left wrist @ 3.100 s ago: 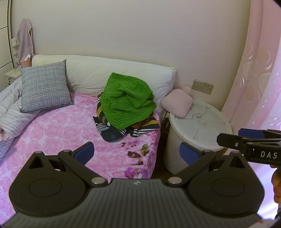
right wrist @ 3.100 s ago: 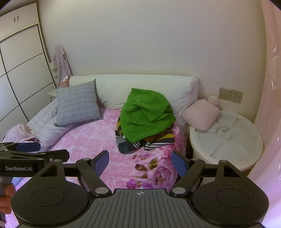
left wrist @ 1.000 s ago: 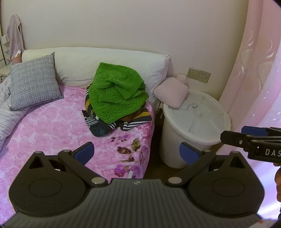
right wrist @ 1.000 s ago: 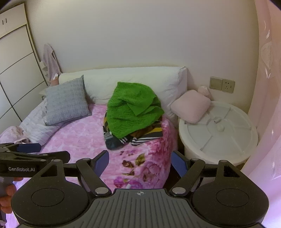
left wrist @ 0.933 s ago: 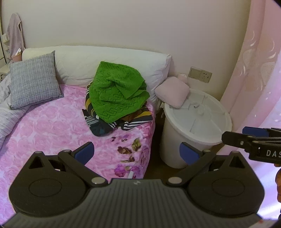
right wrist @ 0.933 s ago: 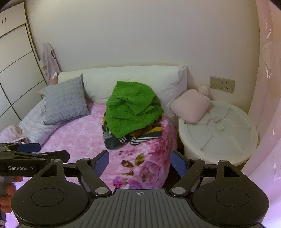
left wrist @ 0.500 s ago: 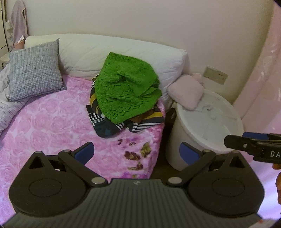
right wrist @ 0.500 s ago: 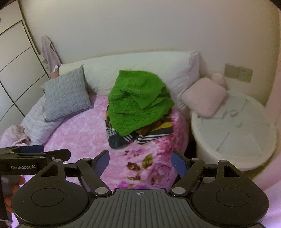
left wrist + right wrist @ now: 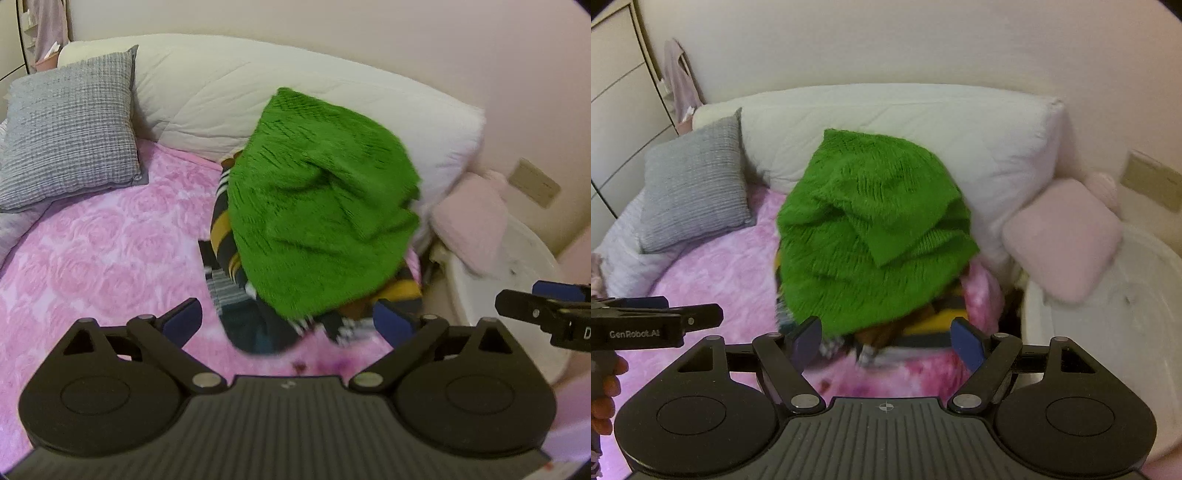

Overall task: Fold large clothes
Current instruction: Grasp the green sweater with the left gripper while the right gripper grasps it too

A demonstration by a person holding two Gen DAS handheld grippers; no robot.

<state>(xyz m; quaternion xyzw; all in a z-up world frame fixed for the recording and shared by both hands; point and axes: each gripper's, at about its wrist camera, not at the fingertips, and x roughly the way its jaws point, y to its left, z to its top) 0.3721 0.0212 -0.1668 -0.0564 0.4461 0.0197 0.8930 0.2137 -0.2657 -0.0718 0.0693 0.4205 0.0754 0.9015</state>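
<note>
Both tools reach for the heap on the bed

The left tool (image 9: 287,323) and right tool (image 9: 886,341) hang spread wide, holding nothing, just short of the green knit (image 9: 317,206), which is crumpled atop striped clothes (image 9: 236,295) on the pink bedspread (image 9: 103,251), against the white bolster (image 9: 221,96). Best pinch only the top layer's near hem, at two separate corners, so the stripes stay put.

I've brought both hand-held grippers, left (image 9: 287,320) and right (image 9: 886,341), much nearer the green sweater (image 9: 317,221), now just ahead.
</note>
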